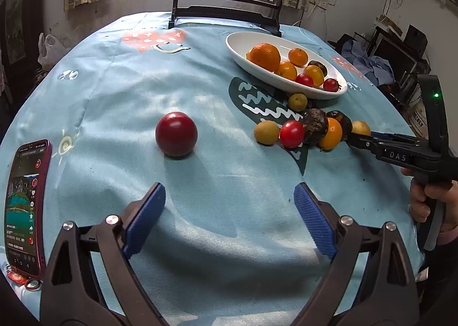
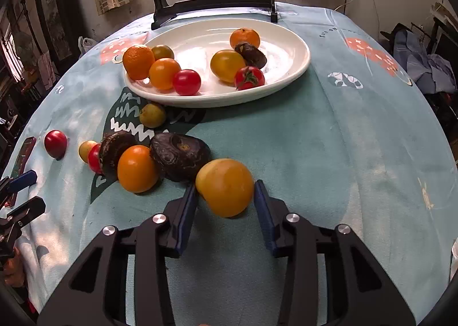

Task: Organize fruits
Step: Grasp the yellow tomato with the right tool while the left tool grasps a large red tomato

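Observation:
A white oval plate [image 2: 289, 74] holds several oranges, tomatoes and a dark fruit; it also shows in the left wrist view [image 1: 243, 59]. Loose fruit lies in a row on the blue cloth: an orange tomato [image 2: 137, 168], two dark fruits [image 2: 179, 159], a small red tomato [image 2: 94, 158]. My right gripper [image 2: 225, 197] has its pads on either side of a yellow fruit [image 2: 225, 186], touching or nearly touching it on the table. My left gripper [image 1: 229, 208] is open and empty, short of a big red tomato [image 1: 176, 134].
A phone [image 1: 25, 205] lies at the table's left edge. A dark wooden stand [image 2: 211, 8] with a round painted screen is at the back. A green-yellow fruit [image 2: 152, 115] sits just in front of the plate.

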A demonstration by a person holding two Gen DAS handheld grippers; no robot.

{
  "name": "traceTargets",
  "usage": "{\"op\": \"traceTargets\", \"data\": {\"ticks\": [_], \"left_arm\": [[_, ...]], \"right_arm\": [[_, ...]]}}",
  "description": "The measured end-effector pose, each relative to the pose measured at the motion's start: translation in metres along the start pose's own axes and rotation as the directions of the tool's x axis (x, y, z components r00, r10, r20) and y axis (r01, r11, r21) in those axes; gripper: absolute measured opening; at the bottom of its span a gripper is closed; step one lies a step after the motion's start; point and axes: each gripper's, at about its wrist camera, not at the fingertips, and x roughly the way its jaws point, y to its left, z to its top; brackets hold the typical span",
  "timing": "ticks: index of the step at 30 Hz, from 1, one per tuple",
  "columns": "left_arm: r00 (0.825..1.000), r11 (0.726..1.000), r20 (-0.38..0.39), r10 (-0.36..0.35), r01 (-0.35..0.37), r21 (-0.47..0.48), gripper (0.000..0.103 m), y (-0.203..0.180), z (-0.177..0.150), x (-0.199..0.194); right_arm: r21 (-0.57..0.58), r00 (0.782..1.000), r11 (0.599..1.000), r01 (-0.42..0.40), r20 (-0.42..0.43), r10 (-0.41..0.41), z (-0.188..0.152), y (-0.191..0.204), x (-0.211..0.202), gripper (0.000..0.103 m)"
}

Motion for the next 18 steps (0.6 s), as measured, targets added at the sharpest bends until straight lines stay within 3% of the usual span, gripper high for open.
{"op": "traceTargets", "data": {"ticks": [6, 11, 14, 18], "left_arm": [[1.000, 1.000, -0.003, 0.001, -0.001, -0.005, 0.093, 0.001, 0.000, 0.001], [1.000, 0.999, 0.001, 0.023, -0.023, -0.035, 0.092, 0.015, 0.008, 0.002], [0.999, 0.996, -0.007, 0.046, -0.046, -0.073, 0.088, 0.031, 0.020, 0.008], [0.997, 0.993, -0.020, 0.076, -0.078, -0.090, 0.076, 0.043, 0.034, 0.019]], "right_arm": [[0.002, 1.000, 1.000, 0.010, 0.004, -0.010, 0.000, 0.001, -0.002, 0.038], [0.076, 0.999, 0.997, -0.028, 0.032, 0.026, -0.010, -0.009, -0.014, 0.038], [0.108, 0.998, 0.993, -0.044, 0.054, 0.038, -0.016, -0.016, -0.022, 0.038], [0.117, 0.998, 0.992, -0.045, 0.052, 0.039, -0.016, -0.018, -0.022, 0.038]]}}
